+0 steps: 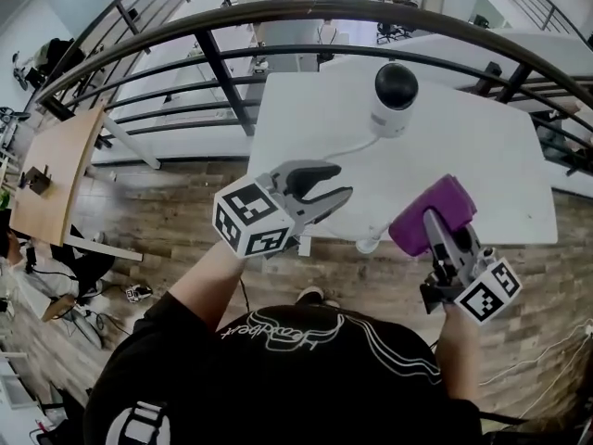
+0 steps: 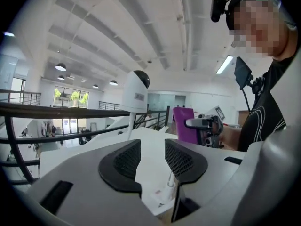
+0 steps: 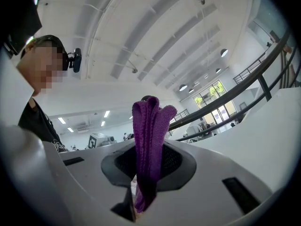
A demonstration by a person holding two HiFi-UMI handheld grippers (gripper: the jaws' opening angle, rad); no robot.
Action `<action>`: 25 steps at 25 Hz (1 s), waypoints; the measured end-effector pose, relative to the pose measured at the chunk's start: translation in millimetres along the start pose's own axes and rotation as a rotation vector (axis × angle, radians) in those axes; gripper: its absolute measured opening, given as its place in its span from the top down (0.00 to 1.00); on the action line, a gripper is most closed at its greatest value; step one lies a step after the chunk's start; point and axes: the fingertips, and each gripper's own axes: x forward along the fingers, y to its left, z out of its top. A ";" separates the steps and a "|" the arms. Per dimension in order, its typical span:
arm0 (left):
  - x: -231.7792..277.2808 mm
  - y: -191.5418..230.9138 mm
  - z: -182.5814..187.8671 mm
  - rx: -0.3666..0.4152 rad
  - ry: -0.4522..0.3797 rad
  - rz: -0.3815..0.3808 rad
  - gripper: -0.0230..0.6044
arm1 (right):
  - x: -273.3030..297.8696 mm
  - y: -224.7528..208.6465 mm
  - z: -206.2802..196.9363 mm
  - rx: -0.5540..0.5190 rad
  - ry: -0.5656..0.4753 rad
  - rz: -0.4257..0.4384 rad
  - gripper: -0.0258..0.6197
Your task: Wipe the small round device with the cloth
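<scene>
The small round device (image 1: 394, 97) is a white camera with a black dome; it stands at the far middle of the white table (image 1: 491, 156), and a white cable (image 1: 357, 146) runs from it. My left gripper (image 1: 345, 182) stands open and empty over the table's near left edge, a short way from the device (image 2: 135, 92). My right gripper (image 1: 432, 222) is shut on a folded purple cloth (image 1: 435, 200) at the table's near right. In the right gripper view the cloth (image 3: 149, 140) stands upright between the jaws (image 3: 148, 168). The left gripper view also shows the cloth (image 2: 183, 124).
A black metal railing (image 1: 213, 63) curves behind and to the left of the table, with a drop beyond it. A wooden table (image 1: 56, 170) stands at the far left. Wood flooring (image 1: 185, 221) lies below. A small white connector (image 1: 369, 244) hangs at the table's front edge.
</scene>
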 end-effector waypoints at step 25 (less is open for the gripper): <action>106.9 67.1 -2.0 0.185 0.182 -0.196 0.76 | 31.6 -39.1 27.6 0.024 -0.048 -0.099 0.87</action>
